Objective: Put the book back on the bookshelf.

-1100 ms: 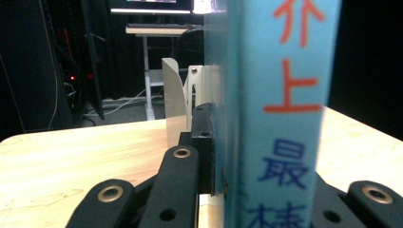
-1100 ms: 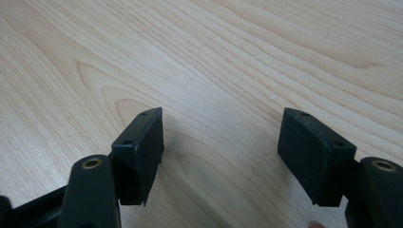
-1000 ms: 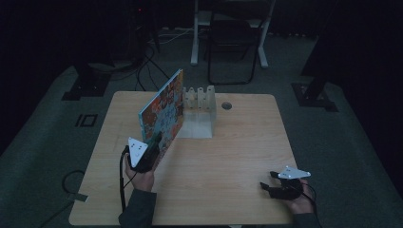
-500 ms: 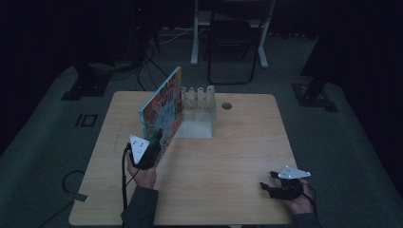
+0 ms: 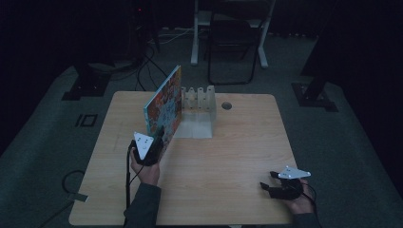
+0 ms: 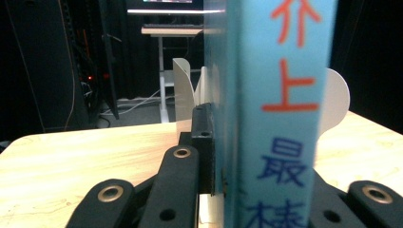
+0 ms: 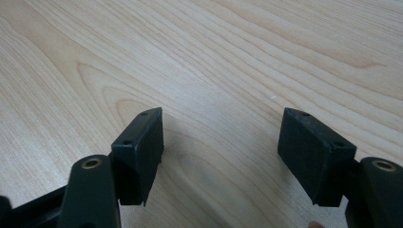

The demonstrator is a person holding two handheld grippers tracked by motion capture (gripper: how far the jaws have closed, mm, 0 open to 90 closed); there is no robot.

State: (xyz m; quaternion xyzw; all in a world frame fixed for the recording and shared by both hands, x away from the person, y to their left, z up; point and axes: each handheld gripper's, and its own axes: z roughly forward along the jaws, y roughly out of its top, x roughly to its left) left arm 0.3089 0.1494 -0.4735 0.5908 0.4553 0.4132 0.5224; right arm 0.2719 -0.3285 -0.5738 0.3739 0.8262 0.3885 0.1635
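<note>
Wooden table: one book, one white rack, two grippers.

On the table, a book stands on edge, just left of a slotted rack toward the far edge. The left gripper clamps the book's near end; the right gripper rests near the near right corner.
</note>
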